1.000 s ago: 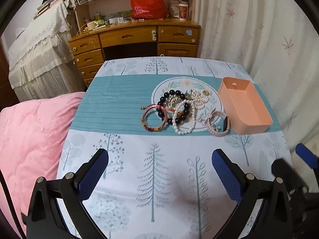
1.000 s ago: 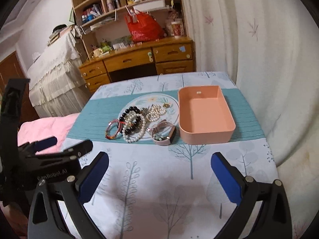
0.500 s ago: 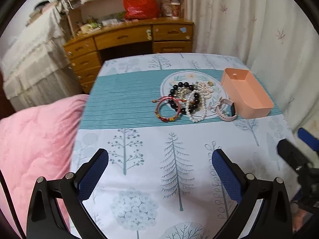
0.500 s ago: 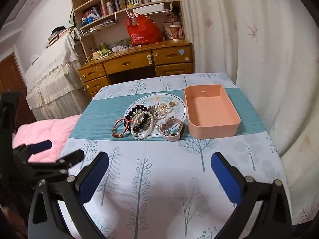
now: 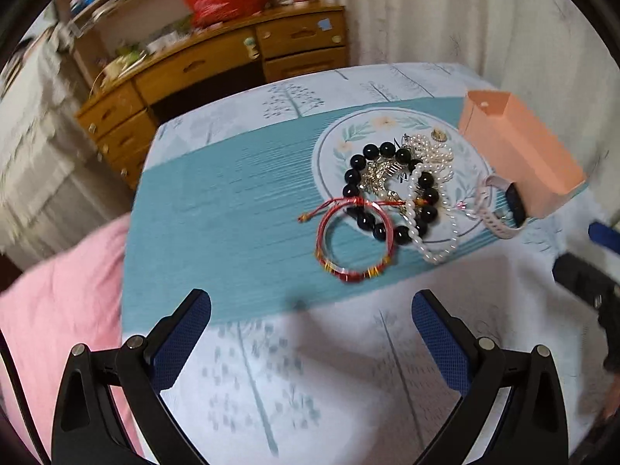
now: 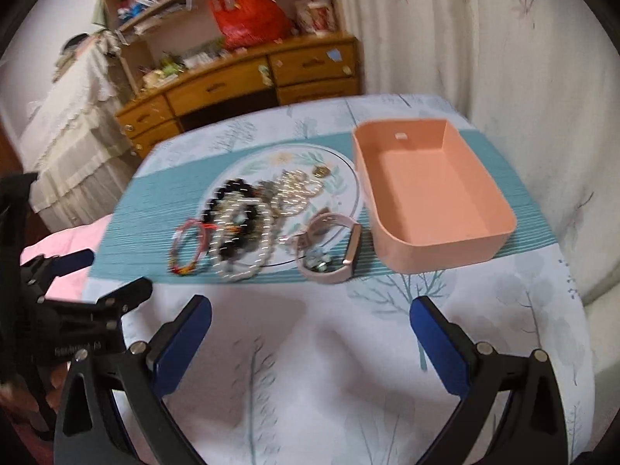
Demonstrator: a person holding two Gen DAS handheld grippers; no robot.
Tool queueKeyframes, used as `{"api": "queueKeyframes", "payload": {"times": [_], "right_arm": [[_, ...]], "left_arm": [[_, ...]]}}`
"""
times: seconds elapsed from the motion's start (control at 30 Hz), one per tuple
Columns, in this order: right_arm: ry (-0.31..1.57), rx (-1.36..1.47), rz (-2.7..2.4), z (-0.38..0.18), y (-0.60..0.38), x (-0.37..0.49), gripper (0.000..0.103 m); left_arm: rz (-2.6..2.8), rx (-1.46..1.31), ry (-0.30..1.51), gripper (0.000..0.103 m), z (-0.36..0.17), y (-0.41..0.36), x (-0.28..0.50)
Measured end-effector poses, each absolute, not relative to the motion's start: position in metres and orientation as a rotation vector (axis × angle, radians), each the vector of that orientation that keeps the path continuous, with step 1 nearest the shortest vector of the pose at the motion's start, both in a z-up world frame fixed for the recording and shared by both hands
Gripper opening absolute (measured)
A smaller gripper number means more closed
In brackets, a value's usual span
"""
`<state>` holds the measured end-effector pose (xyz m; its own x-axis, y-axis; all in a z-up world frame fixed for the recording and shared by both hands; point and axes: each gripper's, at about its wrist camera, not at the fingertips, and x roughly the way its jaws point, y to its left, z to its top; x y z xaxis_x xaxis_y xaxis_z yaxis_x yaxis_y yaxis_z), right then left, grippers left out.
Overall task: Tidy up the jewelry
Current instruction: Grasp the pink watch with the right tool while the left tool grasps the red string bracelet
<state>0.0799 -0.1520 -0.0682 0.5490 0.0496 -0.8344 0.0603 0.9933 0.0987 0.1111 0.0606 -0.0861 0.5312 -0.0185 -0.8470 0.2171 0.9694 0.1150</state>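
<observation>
Red cord bracelet (image 5: pixel 354 242): light and limp, so pinch its near rim. Your left gripper (image 5: pixel 310 312) and right gripper (image 6: pixel 310 316) both gape empty; peach tray (image 6: pixel 445 259) waits.

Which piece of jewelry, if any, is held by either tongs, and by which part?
None. Both the left tongs and the right tongs are open and hold nothing; the red bracelet and pink watch lie on the table.

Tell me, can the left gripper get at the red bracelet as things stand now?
Probably yes. The left gripper is open and empty, and the red bracelet lies flat ahead of it on the near edge of the pile. Only bare tablecloth lies between; the black bead bracelet touches its far side.
</observation>
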Motion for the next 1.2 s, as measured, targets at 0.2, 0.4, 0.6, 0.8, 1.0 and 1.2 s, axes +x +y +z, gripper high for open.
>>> {"api": "queueKeyframes", "payload": {"times": [0.2,0.4,0.6,0.8,1.0,1.2], "right_arm": [[1.062,0.102,-0.088,-0.101,-0.153,0.122,0.099],[1.131,0.103,-0.115,-0.125,-0.155,0.145,0.089],[1.096,0.009,-0.149,-0.124,-0.147,0.150,0.056],[1.093,0.045,-0.087,-0.119,-0.150,0.143,0.046],[1.016,0.039,0.018,-0.090,-0.142,0.118,0.046],[0.910,0.077,0.115,-0.046,-0.153,0.096,0.046]], "left_arm": [[-0.158,0.262,0.980,0.102,-0.112,0.049,0.135],[-0.178,0.273,0.944,0.099,-0.125,0.048,0.151],[-0.229,0.214,0.946,0.069,-0.126,0.047,0.153],[-0.234,0.210,0.955,0.055,-0.124,0.040,0.142],[-0.200,0.177,0.925,0.055,-0.099,0.048,0.118],[-0.183,0.142,0.839,0.055,-0.050,0.049,0.087]]}}
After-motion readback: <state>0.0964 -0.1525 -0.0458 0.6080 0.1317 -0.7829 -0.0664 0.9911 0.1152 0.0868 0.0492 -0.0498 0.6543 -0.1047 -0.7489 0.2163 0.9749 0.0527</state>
